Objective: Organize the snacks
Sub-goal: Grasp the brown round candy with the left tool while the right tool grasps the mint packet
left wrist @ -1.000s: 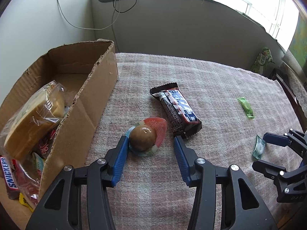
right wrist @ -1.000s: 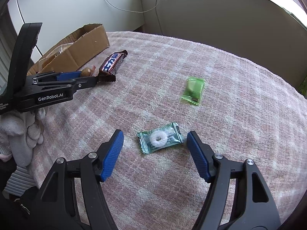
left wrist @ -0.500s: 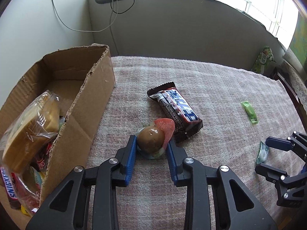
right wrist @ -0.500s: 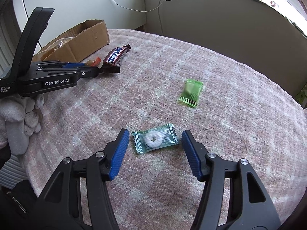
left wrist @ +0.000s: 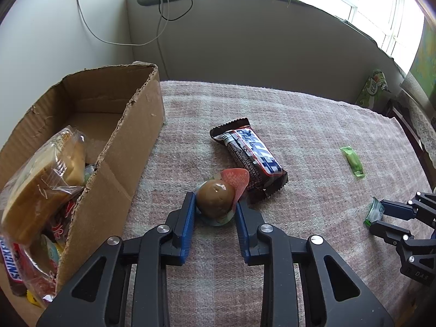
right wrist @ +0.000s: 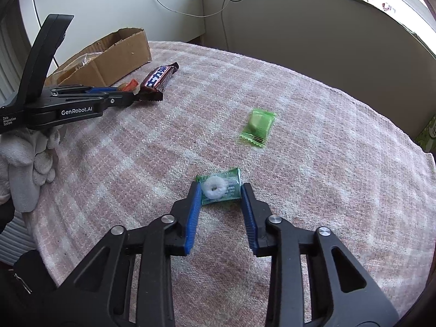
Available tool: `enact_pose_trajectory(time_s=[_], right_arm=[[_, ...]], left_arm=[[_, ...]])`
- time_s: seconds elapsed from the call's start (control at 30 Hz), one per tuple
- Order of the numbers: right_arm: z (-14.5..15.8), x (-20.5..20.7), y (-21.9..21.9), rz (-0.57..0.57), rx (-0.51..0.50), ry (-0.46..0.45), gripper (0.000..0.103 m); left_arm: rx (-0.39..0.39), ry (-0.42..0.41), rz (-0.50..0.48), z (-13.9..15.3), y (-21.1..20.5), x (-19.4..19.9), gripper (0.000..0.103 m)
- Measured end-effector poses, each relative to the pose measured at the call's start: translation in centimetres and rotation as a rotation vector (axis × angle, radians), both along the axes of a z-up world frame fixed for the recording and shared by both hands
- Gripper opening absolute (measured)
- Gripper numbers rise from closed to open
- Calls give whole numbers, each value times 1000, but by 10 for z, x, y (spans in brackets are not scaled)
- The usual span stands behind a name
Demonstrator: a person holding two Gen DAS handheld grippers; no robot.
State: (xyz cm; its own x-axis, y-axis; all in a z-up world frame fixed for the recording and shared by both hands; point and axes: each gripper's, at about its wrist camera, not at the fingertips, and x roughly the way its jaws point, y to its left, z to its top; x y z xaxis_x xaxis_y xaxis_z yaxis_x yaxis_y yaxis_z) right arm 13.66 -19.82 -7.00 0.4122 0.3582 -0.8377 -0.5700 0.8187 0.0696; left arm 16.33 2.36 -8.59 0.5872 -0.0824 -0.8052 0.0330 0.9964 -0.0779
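1. Open brown cardboard box (left wrist: 141, 125), part-filled with snacks, sits just left of the left gripper (left wrist: 215, 208), the nearer one.
2. Left gripper's jaws have just been closing; they pinch the round brown jelly cup (left wrist: 215, 199) on the cloth.
3. Right gripper (right wrist: 219, 193), well right of the box, has just been closing; it clasps the green ring-candy packet (right wrist: 220, 186).

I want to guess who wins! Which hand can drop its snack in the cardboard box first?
Probably the left. Its fingers already squeeze the jelly cup right beside the cardboard box. The right gripper, which has just closed around the ring candy, is farther away, past the chocolate bar.
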Motion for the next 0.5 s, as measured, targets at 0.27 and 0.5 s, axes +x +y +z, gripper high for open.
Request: enact_pose_trajectory(time_s=[0.27, 0.5], right_arm=[[2, 2, 2, 20, 9, 1, 20], [11, 0, 0, 19, 48, -7, 9]], left_arm=[[-9, -4, -10, 1, 1, 0, 26], [-21, -7, -7, 1, 3, -2, 26]])
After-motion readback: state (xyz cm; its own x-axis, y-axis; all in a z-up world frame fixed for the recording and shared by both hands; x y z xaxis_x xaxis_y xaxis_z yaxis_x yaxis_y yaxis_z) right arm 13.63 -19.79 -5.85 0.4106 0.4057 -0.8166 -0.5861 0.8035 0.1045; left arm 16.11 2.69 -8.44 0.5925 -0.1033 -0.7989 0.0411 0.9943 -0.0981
